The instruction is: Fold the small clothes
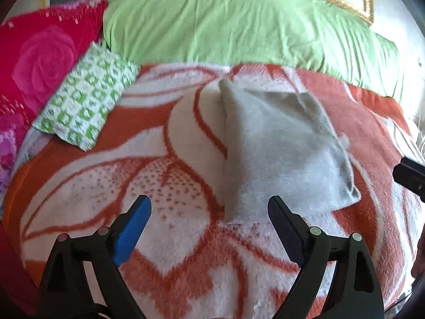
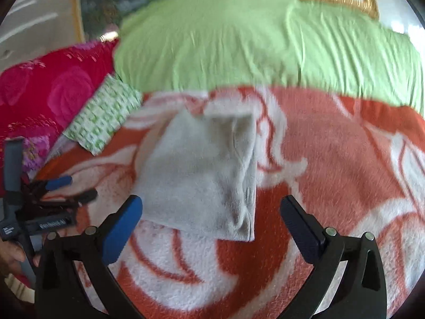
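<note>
Both jaws spread, left gripper [image 1: 209,220] and right gripper [image 2: 212,220] empty; fuzzy blanket [image 1: 186,252] may snag grey cloth [image 1: 279,146], undoing fold.

One folded grey cloth [image 1: 281,143] is lying on one orange-and-white blanket [image 1: 132,175]. Three pillows are sitting behind it: one green pillow [image 1: 225,18], one red rose pillow [image 1: 39,55], one green-patterned pillow [image 1: 85,98]. Two grippers are showing, the left gripper [image 1: 209,210] and right gripper [image 2: 212,210].
</note>
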The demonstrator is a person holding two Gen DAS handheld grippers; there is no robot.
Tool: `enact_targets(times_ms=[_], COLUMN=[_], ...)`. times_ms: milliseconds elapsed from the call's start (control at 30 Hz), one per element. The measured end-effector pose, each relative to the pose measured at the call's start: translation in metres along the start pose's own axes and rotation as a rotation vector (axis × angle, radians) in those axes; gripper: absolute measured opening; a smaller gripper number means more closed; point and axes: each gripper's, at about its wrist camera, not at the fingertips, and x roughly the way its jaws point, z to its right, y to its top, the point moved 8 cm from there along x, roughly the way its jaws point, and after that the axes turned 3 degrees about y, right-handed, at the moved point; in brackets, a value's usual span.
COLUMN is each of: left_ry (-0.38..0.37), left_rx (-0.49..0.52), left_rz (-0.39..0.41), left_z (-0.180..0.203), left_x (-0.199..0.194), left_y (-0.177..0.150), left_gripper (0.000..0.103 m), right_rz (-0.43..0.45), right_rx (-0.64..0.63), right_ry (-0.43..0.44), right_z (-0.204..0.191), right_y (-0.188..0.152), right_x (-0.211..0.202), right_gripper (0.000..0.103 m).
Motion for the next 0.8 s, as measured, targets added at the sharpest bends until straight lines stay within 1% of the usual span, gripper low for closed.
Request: enact_targets(times_ms=[33,100,167,300,367,500,600,733,800], left_ry=[0.001,-0.008,-0.016,-0.021,-0.026,-0.031,-0.023,-0.016,-0.009], left_rx=[-0.007,-0.025,-0.034,-0.009,0.002,0.027,0.051,0.060,0.058], left_rz=[-0.017,-0.038,-0.051,-0.061,-0.071,-0.090,-0.081,-0.086,-0.091], left_z=[0.000,-0.001,0.001,0.012,0.017,0.026,0.031,0.030,0.029], left_x=[0.006,0.016,0.022,0.028,0.031,0.035,0.035,0.038,0.039], left_y=[0.000,0.000,-0.003,-0.012,-0.017,-0.025,-0.024,-0.022,-0.022], left_gripper=[0.090,0.090,0.090,0.090,0.090,0.090,0.090,0.090,0.090], right_rz=[-0.037,-0.071,-0.075,-0.089,-0.092,-0.112,-0.108,-0.132,-0.134], right_rx=[0.043,0.098,0.108,0.043,0.034,0.009,-0.006,-0.026,-0.023], right_ry=[-0.003,-0.014,-0.007,-0.024,-0.011,-0.023,-0.002,-0.024,-0.010], right_z=[0.006,0.012,0.011,0.004,0.003,0.005,0.004,0.004,0.004], right_y=[-0.003,-0.007,-0.013,-0.026,-0.030,-0.037,-0.039,-0.044,-0.045], right_x=[0.010,0.021,0.024,0.027,0.029,0.035,0.037,0.044,0.045], right_gripper=[0.103,0.103,0.103,0.103,0.103,0.103,0.103,0.103,0.103])
